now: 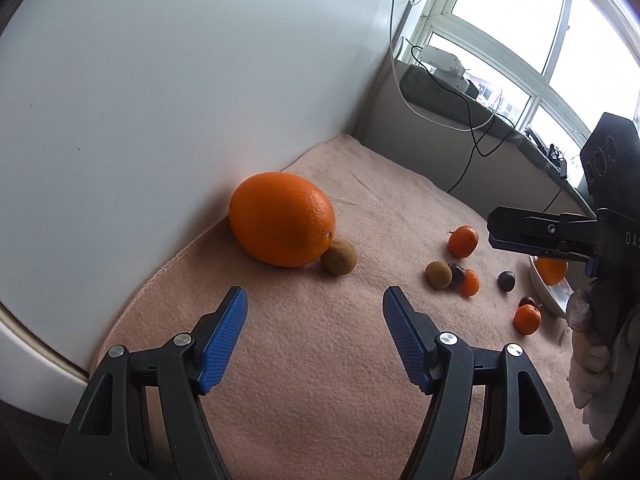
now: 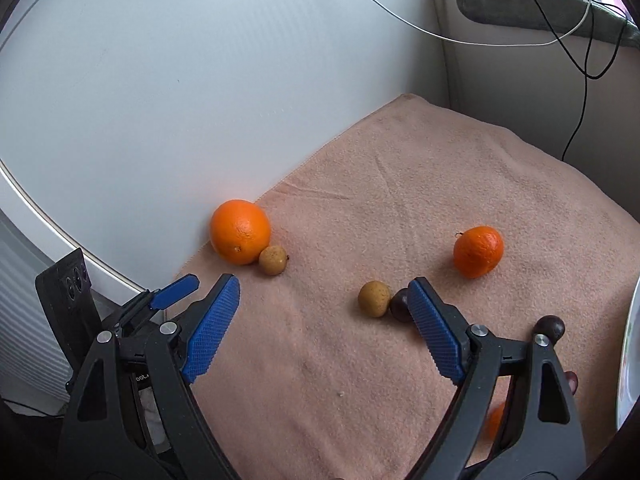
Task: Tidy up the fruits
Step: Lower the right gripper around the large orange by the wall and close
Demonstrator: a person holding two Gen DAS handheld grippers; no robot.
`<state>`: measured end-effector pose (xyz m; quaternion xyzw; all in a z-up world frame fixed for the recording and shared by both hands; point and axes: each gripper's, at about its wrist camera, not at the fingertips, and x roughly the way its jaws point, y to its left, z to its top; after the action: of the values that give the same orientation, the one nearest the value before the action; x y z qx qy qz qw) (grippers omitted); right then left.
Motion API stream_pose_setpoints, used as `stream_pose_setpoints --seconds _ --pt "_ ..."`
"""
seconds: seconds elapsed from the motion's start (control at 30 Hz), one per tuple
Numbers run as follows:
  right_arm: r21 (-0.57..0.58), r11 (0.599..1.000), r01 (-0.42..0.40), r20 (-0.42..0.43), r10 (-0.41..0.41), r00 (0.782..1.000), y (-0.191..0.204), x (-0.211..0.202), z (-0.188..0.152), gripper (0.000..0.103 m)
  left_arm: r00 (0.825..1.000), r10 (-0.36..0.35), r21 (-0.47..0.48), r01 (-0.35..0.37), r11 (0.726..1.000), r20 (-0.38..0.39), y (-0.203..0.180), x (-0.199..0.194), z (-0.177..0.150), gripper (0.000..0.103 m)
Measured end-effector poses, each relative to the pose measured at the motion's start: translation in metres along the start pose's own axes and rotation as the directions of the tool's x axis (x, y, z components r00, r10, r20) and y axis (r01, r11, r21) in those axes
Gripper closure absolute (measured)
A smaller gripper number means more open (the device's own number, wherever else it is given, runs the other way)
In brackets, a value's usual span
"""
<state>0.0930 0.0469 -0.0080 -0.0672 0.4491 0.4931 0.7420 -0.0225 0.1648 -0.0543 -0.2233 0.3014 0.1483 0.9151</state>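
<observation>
A large orange (image 1: pixel 282 220) rests against the white wall on the pink towel (image 1: pixel 320 360), with a small brown fruit (image 1: pixel 339 257) touching it. My left gripper (image 1: pixel 316 300) stands open and empty just short of them. To the right lie a mandarin (image 1: pixel 463 241), another brown fruit (image 1: pixel 438 275), dark fruits and small oranges. My right gripper (image 1: pixel 493 234) hovers over that group, open and empty. In the right wrist view it (image 2: pixel 323 284) is above bare towel, with the brown fruit (image 2: pixel 374 298) and a dark fruit (image 2: pixel 400 305) by its right finger.
A white bowl (image 1: pixel 544 292) holding an orange (image 1: pixel 552 270) sits at the towel's right edge; its rim (image 2: pixel 628 360) shows in the right wrist view. The white wall (image 1: pixel 160 100) bounds the left. Cables hang by the window sill (image 1: pixel 460 108) behind.
</observation>
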Motion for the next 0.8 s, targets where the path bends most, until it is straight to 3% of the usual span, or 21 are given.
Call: stream_pose_setpoints --seconds 0.43,0.7,0.8 --pt "-0.064 0.991 -0.116 -0.145 0.106 0.984 0.031 0.082 0.033 0.015 1.000 -0.004 -0.061 0.005 0.998 0.006 0.011 0.016 0.012 0.033" --pt "-0.099 0.982 -0.162 -0.194 0.141 0.971 0.043 0.105 0.039 0.015 1.000 0.007 -0.068 -0.008 0.998 -0.018 0.015 0.028 0.014 0.033" --pt "-0.096 0.980 -0.176 -0.211 0.153 0.965 0.044 0.115 0.041 0.021 1.000 0.010 -0.075 -0.012 0.997 -0.024 0.017 0.031 0.016 0.033"
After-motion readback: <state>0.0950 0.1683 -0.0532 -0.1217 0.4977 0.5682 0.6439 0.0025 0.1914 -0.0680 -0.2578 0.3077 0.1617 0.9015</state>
